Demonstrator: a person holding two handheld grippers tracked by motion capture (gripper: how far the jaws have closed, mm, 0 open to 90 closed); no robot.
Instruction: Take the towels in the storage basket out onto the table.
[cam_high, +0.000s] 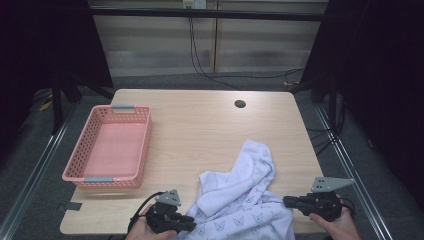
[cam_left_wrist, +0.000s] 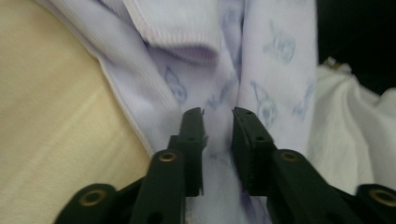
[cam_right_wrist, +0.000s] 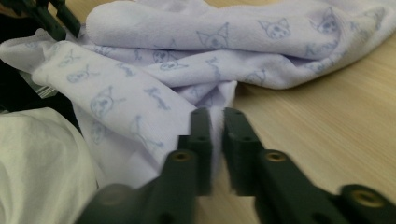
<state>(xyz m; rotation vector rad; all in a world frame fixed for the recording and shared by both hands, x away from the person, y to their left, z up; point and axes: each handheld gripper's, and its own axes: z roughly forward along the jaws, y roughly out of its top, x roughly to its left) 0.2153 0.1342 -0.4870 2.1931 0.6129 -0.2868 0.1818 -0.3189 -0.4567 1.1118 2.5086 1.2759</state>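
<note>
Near table edge: left gripper (cam_high: 186, 223) and right gripper (cam_high: 290, 202), each w/ jaws clamped on cloth edge of a crumpled pale lilac towel w/ cat-face print (cam_high: 240, 197), lying at front centre-right of light wood table (cam_high: 200, 125). Further back left: empty pink plastic mesh basket (cam_high: 111, 146).

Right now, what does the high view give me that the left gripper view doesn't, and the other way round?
High view alone: the pink basket at the table's left, the round hole near the far edge, the right gripper at the towel's right edge, and both hands. Left gripper view alone: the left gripper close up, jaws slightly apart with a fold of cloth between them, plus the towel's ribbed hem and its blue print. Both share the pale printed towel lying crumpled on the wooden table.
</note>
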